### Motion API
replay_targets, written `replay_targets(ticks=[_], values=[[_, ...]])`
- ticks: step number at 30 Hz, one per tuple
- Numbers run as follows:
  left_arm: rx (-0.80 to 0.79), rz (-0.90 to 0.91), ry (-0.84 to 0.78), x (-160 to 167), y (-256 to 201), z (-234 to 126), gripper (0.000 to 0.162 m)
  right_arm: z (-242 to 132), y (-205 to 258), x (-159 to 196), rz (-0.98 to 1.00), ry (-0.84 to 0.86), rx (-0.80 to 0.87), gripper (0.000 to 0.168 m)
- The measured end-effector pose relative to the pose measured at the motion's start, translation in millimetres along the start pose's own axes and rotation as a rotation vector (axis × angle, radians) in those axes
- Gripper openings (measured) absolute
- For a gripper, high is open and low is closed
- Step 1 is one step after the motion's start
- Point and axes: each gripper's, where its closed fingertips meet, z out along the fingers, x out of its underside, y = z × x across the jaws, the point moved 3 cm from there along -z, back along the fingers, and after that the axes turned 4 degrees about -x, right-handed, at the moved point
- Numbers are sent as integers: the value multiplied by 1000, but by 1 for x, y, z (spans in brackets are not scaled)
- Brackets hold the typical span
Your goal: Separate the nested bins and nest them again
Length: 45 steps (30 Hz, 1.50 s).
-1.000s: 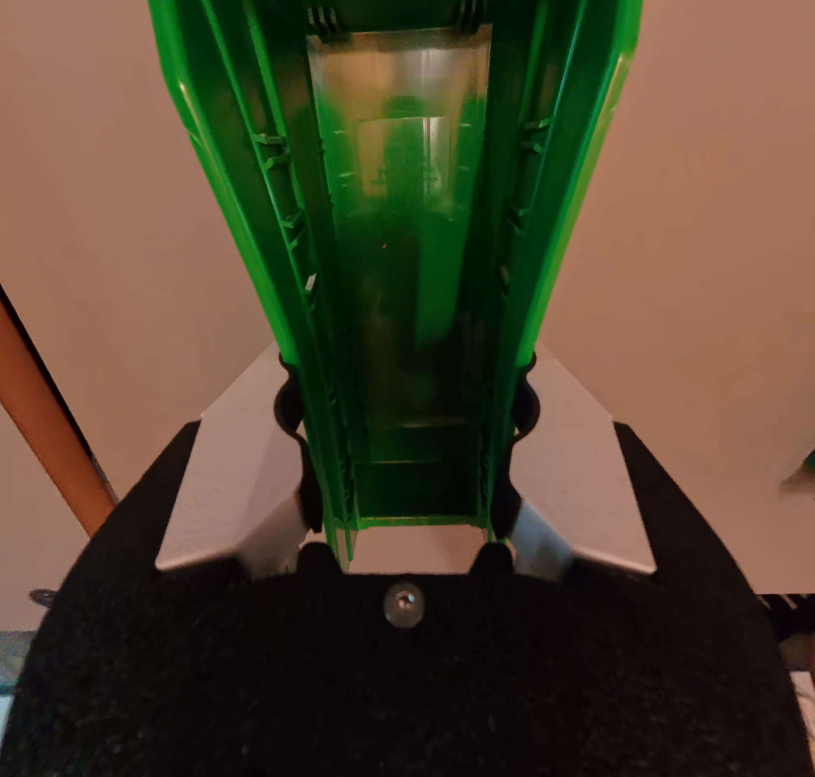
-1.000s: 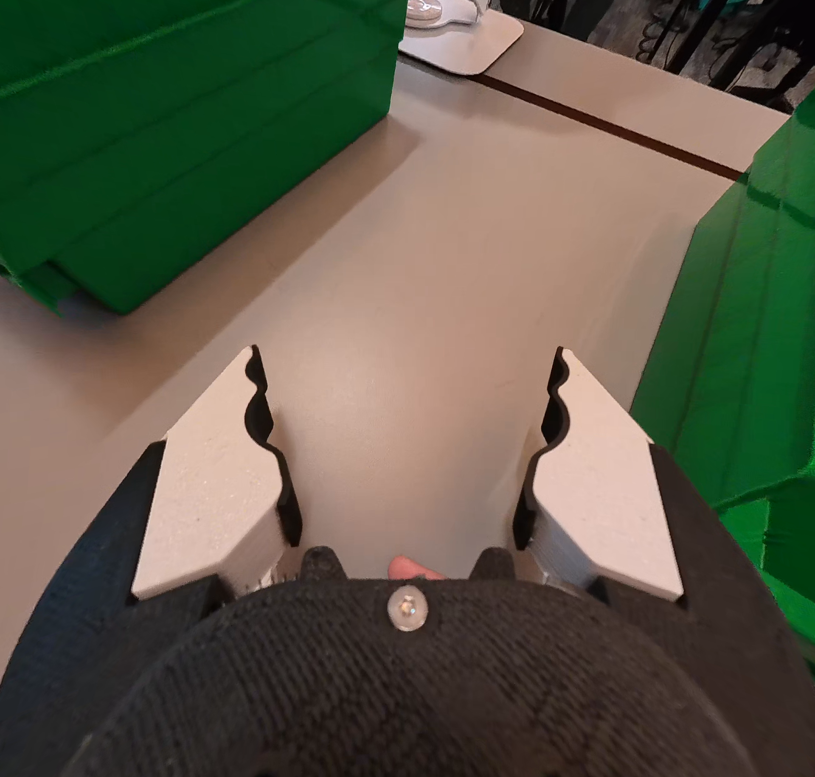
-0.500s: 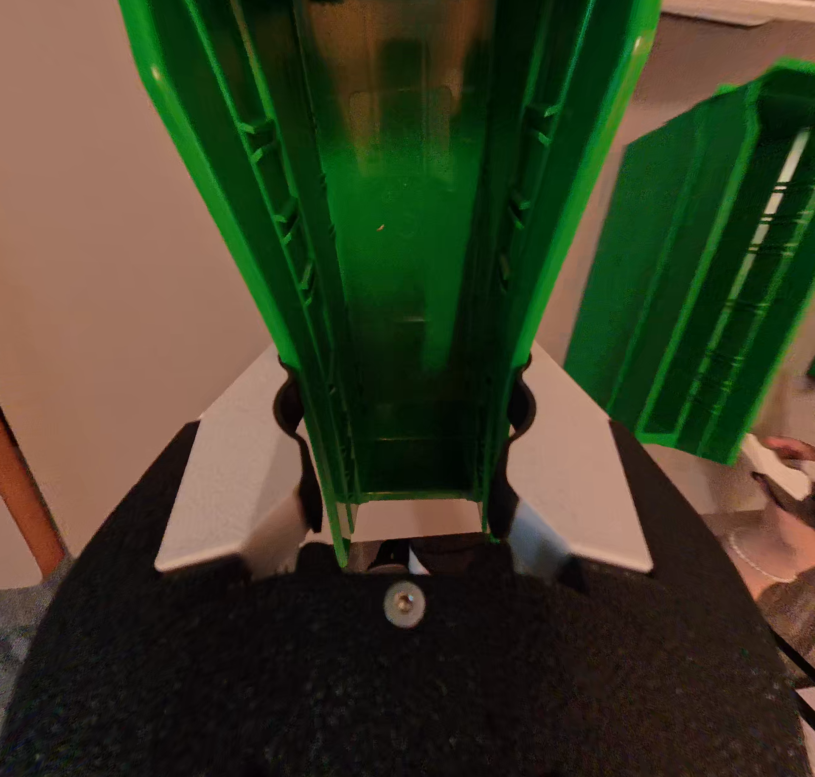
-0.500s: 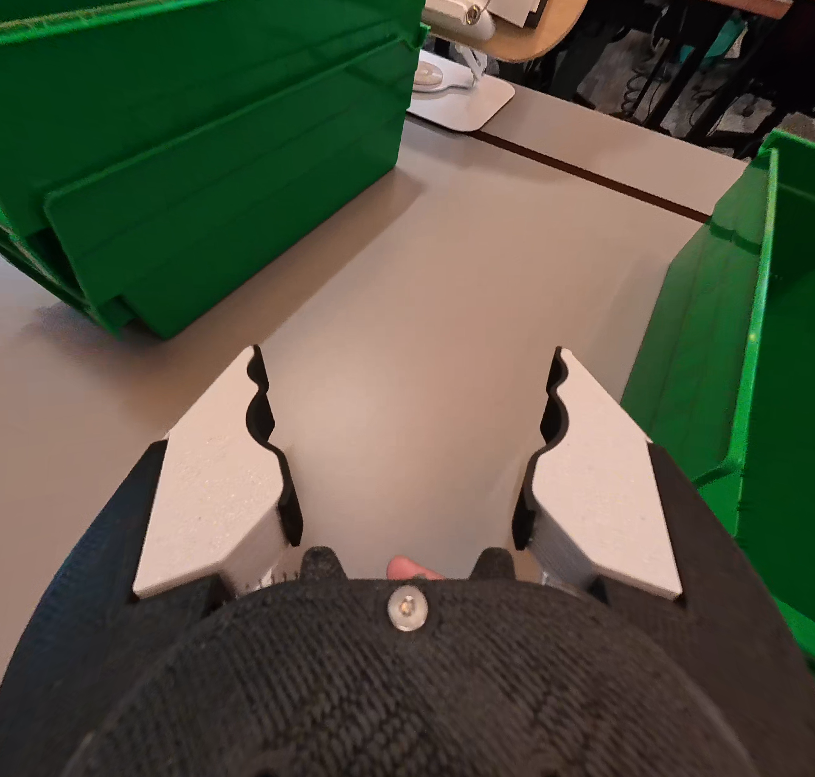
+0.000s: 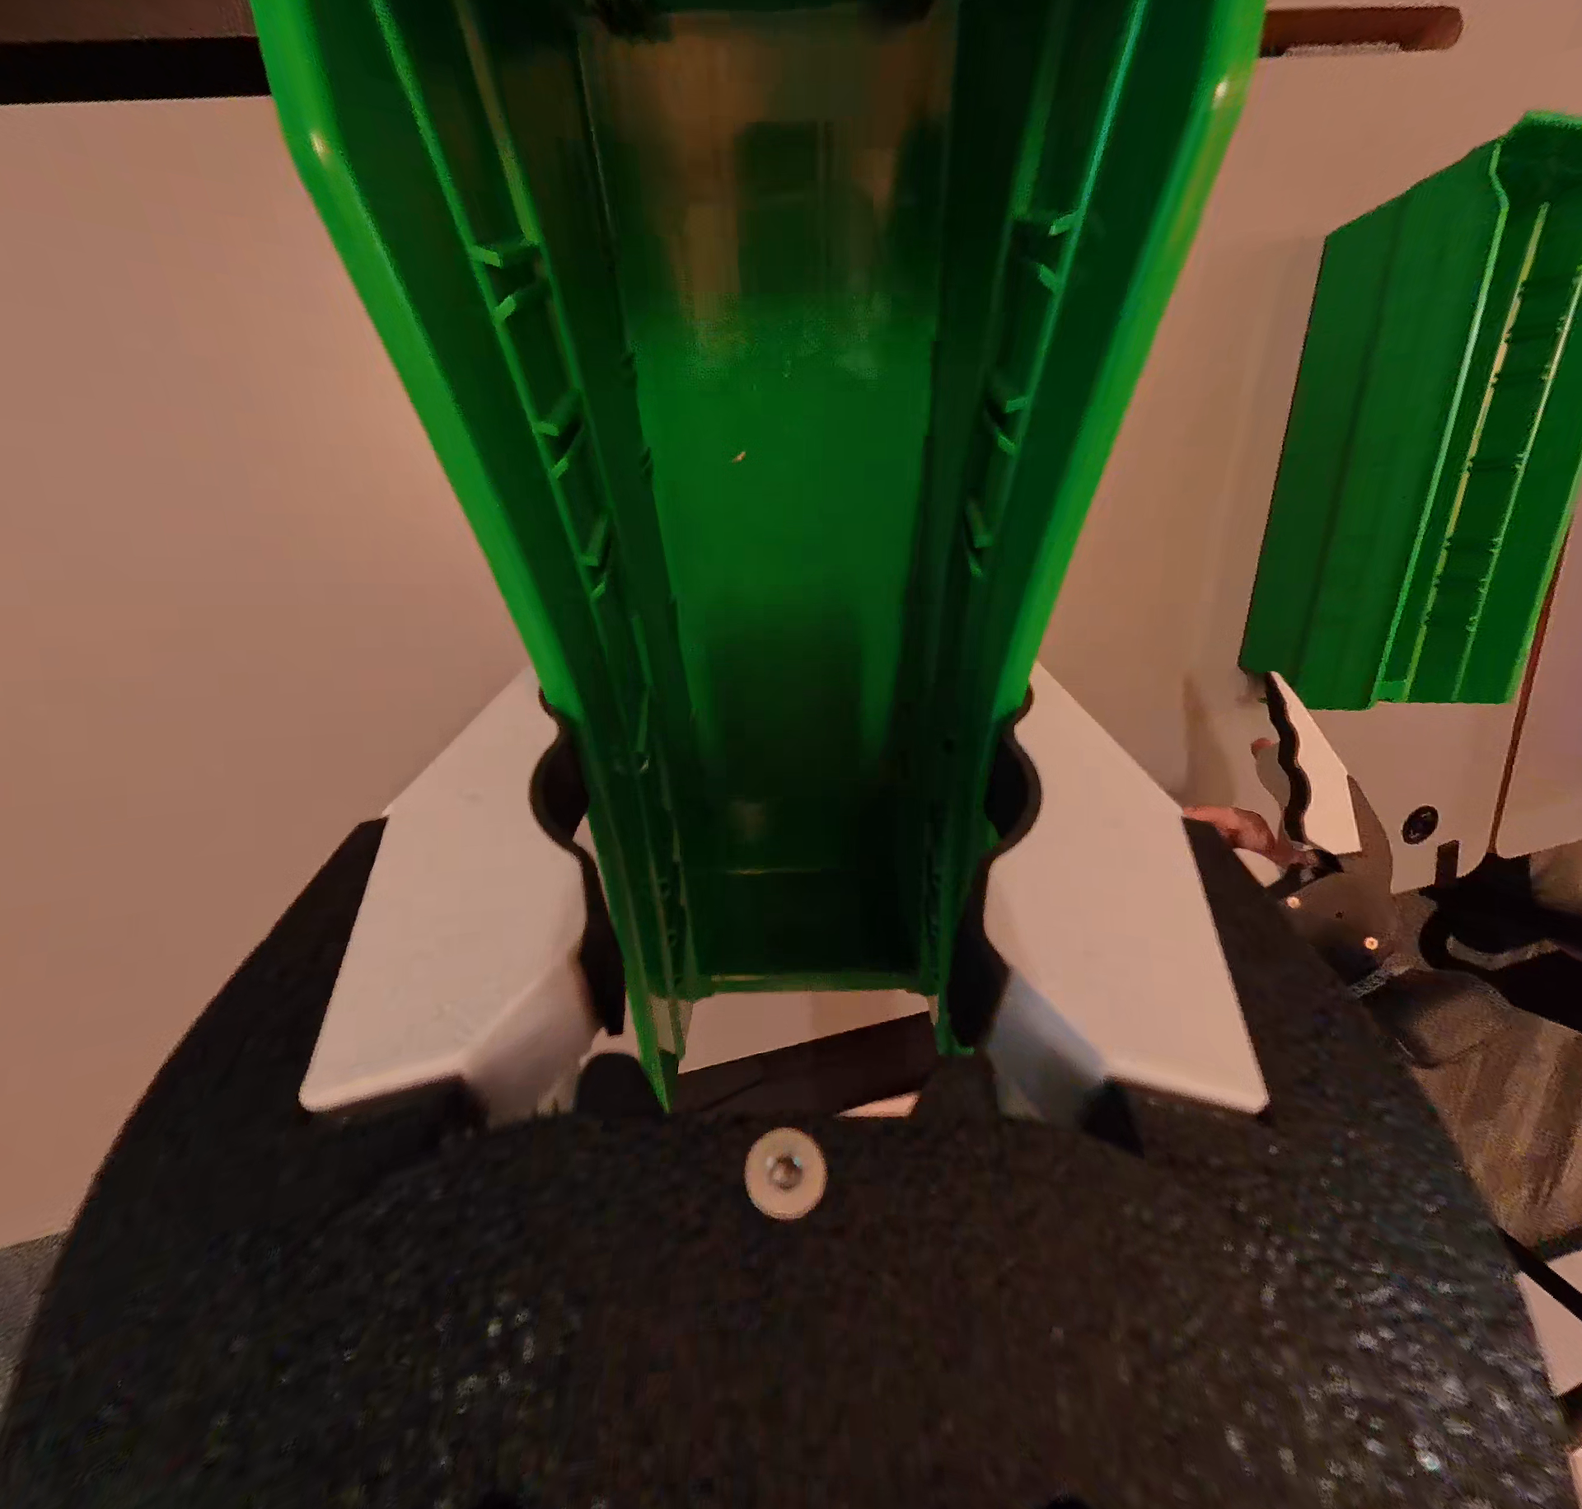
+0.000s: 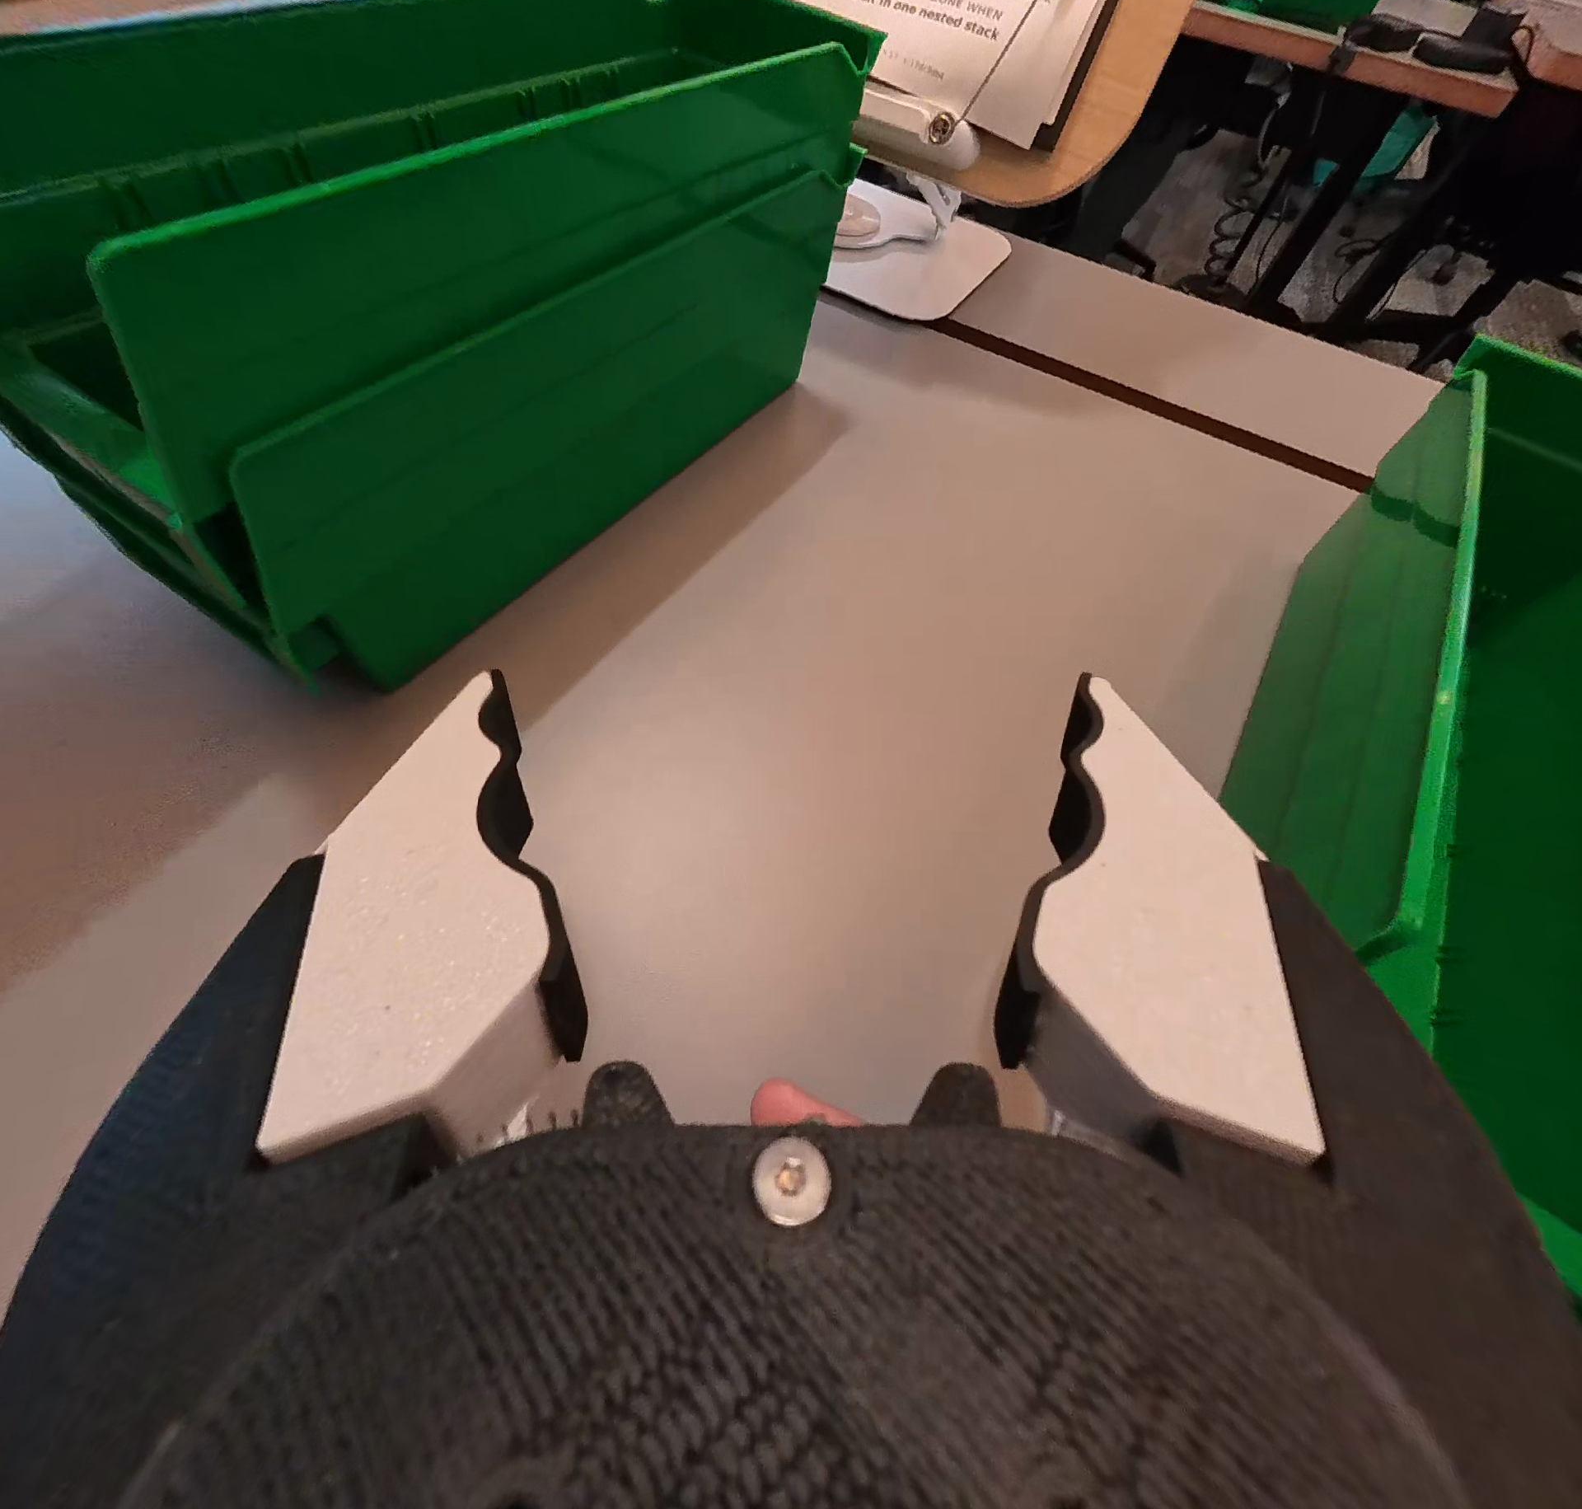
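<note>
The grey table (image 6: 770, 612) carries the green bins. At its far left sits the stack of nested bins (image 6: 428, 312), several shells seated one inside another, their long side walls stepped toward the camera; the innermost shows no contents, though its floor is mostly hidden behind the walls. At the right edge of the right wrist view stands a single bin (image 6: 1412, 740), apart from the stack with bare table between them; its frame-side half is cut off and only a slice of its dark inside shows.

In the left wrist view a third piece, the held bin (image 5: 770, 526), fills the middle, seen end-on down its length, its ribbed walls running away from the camera. Nothing lies in the part that shows. Its top passes out of frame. The left gripper (image 5: 783, 834) pinches this bin, the white fingers (image 5: 445, 937) pressing on the outside of both walls near its near end.

To the right in the same view is another green bin (image 5: 1412, 457), tilted and cut by the frame; which of the table's bins it is I cannot tell. Just below it appears the right gripper (image 5: 1293, 749), partly hidden.

In its own view the right gripper (image 6: 788, 783) hovers low over the bare table between stack and single bin, fingers spread wide with nothing between them.

Beyond the table's far edge stands a clipboard with a printed sheet (image 6: 899, 4) on a white stand (image 6: 907, 261), and a blurred room clutter behind.
</note>
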Motion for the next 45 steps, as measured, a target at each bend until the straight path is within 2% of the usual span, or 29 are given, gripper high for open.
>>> replay_targets(ticks=[8, 14, 21, 45], values=[[-34, 46, 7, -13, -42, 0, 95, -6, -17, 0, 45, -17, 24, 125], [32, 4, 5, -14, -59, 23, 95, -5, -20, 4, 59, -9, 23, 125], [-40, -2, 2, -10, -45, 35, 95, -4, -16, 1, 45, -16, 19, 125], [-54, 33, -43, 1, -53, 85, 98, -4, -16, 3, 35, -3, 26, 125]])
